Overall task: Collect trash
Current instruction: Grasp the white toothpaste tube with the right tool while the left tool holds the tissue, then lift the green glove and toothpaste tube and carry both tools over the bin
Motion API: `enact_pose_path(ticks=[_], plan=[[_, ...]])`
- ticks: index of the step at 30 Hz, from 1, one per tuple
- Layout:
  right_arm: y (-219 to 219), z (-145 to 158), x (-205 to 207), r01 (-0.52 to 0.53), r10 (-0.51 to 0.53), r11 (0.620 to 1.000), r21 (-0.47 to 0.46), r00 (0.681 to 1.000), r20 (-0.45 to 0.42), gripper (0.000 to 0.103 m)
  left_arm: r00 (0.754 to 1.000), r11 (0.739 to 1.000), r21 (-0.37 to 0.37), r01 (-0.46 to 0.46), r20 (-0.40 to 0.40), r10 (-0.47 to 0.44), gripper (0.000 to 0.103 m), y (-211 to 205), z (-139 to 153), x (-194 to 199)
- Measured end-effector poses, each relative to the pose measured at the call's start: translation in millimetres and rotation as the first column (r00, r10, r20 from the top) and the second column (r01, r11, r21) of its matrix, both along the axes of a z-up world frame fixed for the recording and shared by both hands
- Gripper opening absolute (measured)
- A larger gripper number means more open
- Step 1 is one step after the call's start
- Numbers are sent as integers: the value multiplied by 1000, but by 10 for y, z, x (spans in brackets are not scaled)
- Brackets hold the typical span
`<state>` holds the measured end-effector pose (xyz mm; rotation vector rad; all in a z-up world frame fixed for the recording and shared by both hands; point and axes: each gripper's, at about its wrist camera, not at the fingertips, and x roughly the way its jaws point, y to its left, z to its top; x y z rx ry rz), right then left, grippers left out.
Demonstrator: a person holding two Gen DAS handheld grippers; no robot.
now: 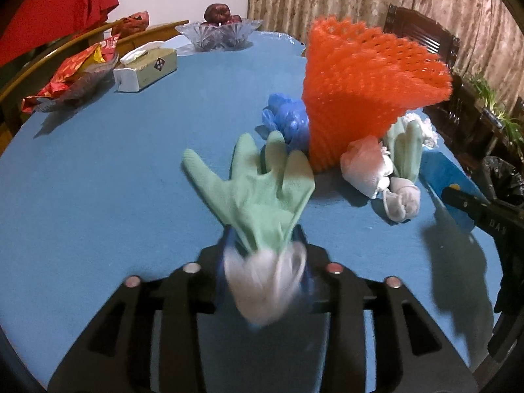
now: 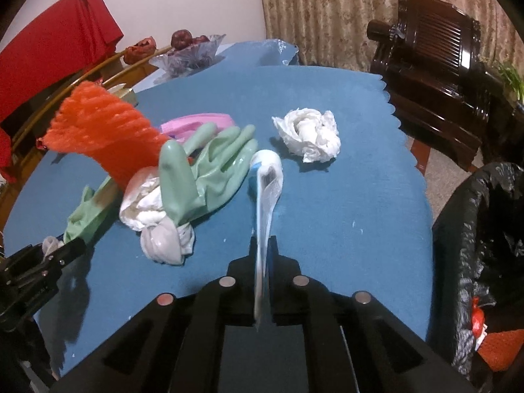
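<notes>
Over the table (image 2: 327, 104): right gripper (image 2: 263, 249) clamped on a wrapper (image 2: 267, 177), presumably bound for the bin (image 2: 484, 229); left gripper (image 1: 265, 245) around a glove (image 1: 258, 190), grip unclear.

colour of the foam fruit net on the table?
Orange foam net; clearest in the left wrist view.

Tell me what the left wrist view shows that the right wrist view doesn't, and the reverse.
Only the left wrist view: the tissue box, snack wrappers and blue plastic bag.

Only the right wrist view: the crumpled white paper, pink item, black-lined trash bin and the flat white-and-blue packet gripped by the right gripper.

Both: orange foam net, green gloves, glass fruit bowl, blue table cover.
</notes>
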<state>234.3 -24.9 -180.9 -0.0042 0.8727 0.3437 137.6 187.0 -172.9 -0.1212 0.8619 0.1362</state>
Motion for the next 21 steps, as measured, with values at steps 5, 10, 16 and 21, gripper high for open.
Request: enact_pose_path(ticks=[5,10,16,21], plan=[[-9,-13,56,-10,10,1000,18,1000,-14,3,1000,1000,8,2,-3,-2,35,-5,-41,58],[-65,85,-18,-15,15,999,38,1000,7,2,1000,1000,10,-2,12,2,26,-17,2,5],[-116,291,-139,-25,22,997,75,999,37,2,998,1000,1,-23,56,23,25,20,206,-120],[-157,495,-219,-29,21,994,103,997,75,2,994,999,4,-34,104,34,25,46,451,-208]])
